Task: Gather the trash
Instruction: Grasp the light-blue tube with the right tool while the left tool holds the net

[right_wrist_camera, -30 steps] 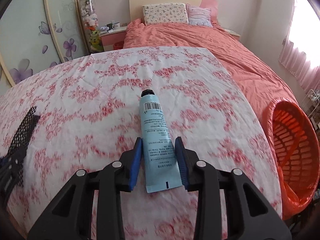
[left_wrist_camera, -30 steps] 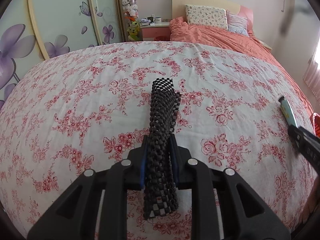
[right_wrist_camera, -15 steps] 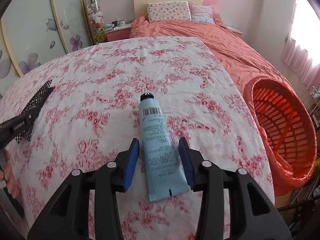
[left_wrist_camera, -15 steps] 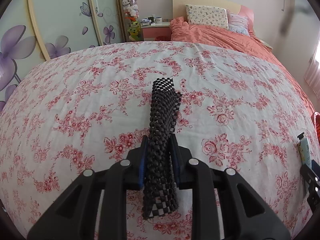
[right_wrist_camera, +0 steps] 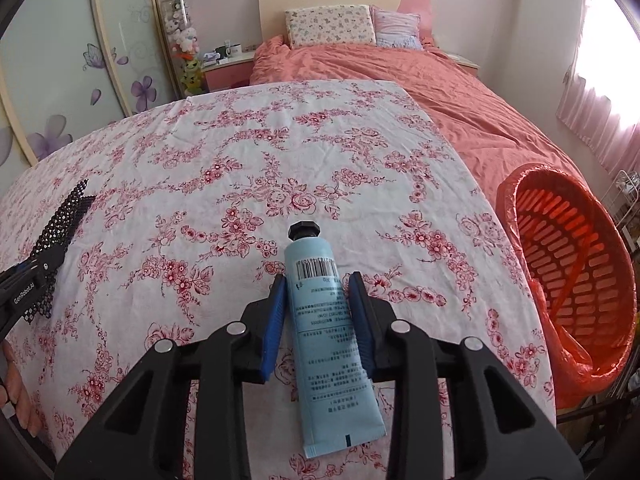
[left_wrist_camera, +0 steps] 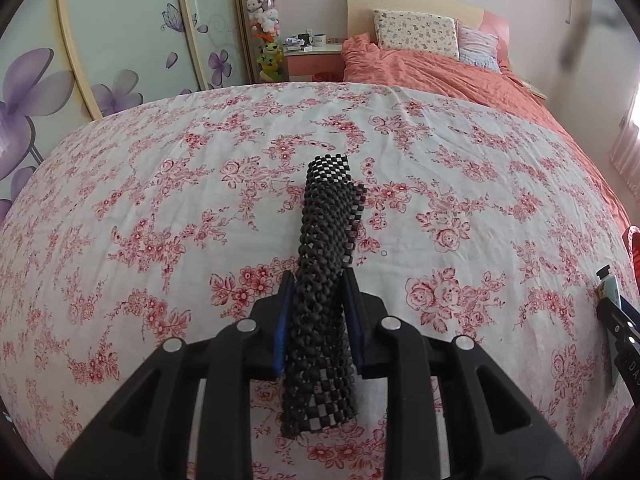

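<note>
Over in the left wrist view, the left tongs (left_wrist_camera: 316,312) sit at lower centre with the black mesh roll (left_wrist_camera: 326,264) clamped between the blue pads (left_wrist_camera: 280,320). The jaws are easing apart right now, yet both pads press the mesh. The roll runs from low in the frame up past the fingertips, its far end above the floral sheet (left_wrist_camera: 160,200) that covers the desk. At the far right edge, the blue tube (left_wrist_camera: 610,286) peeks in, carried by the other tool.

Switching to the right wrist view: at the left edge the left tongs (right_wrist_camera: 32,276) come in with the mesh roll (right_wrist_camera: 64,220) sticking up from them, and a person's fingers (right_wrist_camera: 16,396) show at lower left. Centre frame, the right tongs (right_wrist_camera: 318,308) straddle the blue tube (right_wrist_camera: 324,320), black cap pointing up the frame, barcode facing us. The jaws are closing; the right pad touches the tube, while a thin gap shows at the left pad (right_wrist_camera: 274,320), so no firm grip that I can see. At the right, beside the desk edge, stands the orange basket (right_wrist_camera: 576,264) lined with an orange bag.
</note>
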The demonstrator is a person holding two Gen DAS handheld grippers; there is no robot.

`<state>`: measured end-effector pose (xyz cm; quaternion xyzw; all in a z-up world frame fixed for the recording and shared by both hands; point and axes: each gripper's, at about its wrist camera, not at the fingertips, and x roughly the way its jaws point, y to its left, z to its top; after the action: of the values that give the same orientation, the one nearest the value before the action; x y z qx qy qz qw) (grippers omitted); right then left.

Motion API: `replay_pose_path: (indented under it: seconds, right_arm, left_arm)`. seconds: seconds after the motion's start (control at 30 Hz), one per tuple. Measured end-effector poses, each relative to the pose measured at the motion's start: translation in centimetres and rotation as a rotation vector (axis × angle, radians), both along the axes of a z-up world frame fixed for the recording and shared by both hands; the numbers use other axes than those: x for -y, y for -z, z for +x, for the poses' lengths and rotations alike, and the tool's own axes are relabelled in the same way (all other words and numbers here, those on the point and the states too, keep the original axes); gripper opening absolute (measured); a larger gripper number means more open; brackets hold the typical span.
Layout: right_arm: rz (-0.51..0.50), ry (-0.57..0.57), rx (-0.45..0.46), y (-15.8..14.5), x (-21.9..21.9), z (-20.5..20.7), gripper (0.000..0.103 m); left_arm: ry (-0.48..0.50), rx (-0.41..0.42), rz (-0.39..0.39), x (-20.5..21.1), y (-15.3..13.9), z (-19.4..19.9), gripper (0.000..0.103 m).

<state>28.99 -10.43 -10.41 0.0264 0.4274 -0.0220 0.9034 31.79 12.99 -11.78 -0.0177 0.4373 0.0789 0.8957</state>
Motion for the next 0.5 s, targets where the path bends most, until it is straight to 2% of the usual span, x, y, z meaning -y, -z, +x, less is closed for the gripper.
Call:
replay_pose_path:
  seconds: [0.5]
  right_arm:
    - [0.010,0.003,0.000,-0.01,0.22,-0.05,0.033]
  left_arm:
    - [-0.013,0.000,-0.008,-0.22,-0.05,-0.06,0.033]
